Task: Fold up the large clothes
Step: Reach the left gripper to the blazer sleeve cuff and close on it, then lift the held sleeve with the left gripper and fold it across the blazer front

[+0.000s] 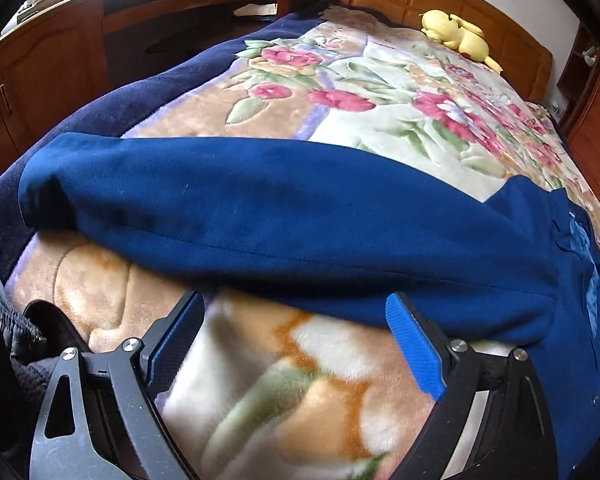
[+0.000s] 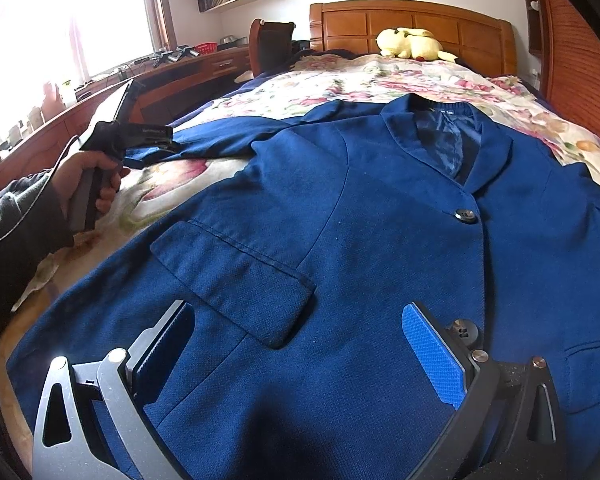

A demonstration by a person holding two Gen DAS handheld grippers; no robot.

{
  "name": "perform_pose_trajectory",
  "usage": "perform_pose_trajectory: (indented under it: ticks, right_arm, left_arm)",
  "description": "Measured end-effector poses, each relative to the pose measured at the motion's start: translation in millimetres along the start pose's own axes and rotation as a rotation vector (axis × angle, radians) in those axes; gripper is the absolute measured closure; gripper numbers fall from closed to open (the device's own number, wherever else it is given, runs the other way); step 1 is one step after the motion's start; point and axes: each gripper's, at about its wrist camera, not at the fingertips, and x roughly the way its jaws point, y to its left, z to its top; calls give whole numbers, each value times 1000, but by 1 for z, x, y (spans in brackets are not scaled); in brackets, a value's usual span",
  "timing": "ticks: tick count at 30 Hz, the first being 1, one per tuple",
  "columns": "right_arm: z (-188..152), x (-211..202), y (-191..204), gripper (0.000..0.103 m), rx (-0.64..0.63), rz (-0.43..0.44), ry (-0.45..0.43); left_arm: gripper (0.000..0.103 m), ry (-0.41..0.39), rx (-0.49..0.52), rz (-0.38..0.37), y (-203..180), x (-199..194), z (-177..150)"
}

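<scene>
Bedroom, floral blanket on the bed: left gripper gaping, empty, blazer sleeve lying crosswise just beyond its tips. Right gripper hangs wide open above the blue blazer hem.

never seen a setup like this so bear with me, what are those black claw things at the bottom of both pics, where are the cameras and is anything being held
There is no robot here. A person holds a handheld two-finger gripper in each hand, and each gripper carries a wide-angle camera looking out along its fingers.

One picture is from the left gripper, the other from the right gripper. In the right view you can also see the person's hand holding the left tool.

On the bed, over a floral blanket, lies a blue blazer, front up, with its sleeve stretched out sideways. A yellow plush toy sits by the headboard.

Both grippers are open; nothing is held.
</scene>
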Motion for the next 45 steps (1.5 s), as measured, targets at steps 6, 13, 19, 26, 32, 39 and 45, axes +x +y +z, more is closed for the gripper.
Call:
perform_pose_trajectory:
  ticks: [6, 13, 19, 26, 32, 39, 45]
  right_arm:
    - [-1, 0, 2, 0, 6, 1, 2]
    - [-1, 1, 2, 0, 12, 5, 2]
    - [-1, 2, 1, 0, 20, 11, 5]
    - [0, 2, 1, 0, 21, 9, 1]
    - [-1, 0, 3, 0, 24, 6, -4]
    - [-1, 0, 3, 0, 25, 5, -6]
    - [-1, 0, 3, 0, 25, 5, -6]
  left_arm:
    - [10, 9, -88, -68, 8, 8, 22]
    - [34, 32, -105, -50, 10, 17, 21]
    - [88, 35, -51, -22, 10, 17, 28]
    - [100, -5, 51, -15, -18, -8, 33]
    - [100, -62, 221, -99, -88, -68, 27]
    - [99, -84, 456, -171, -175, -137, -10]
    - [73, -75, 543, -197, -181, -150, -37]
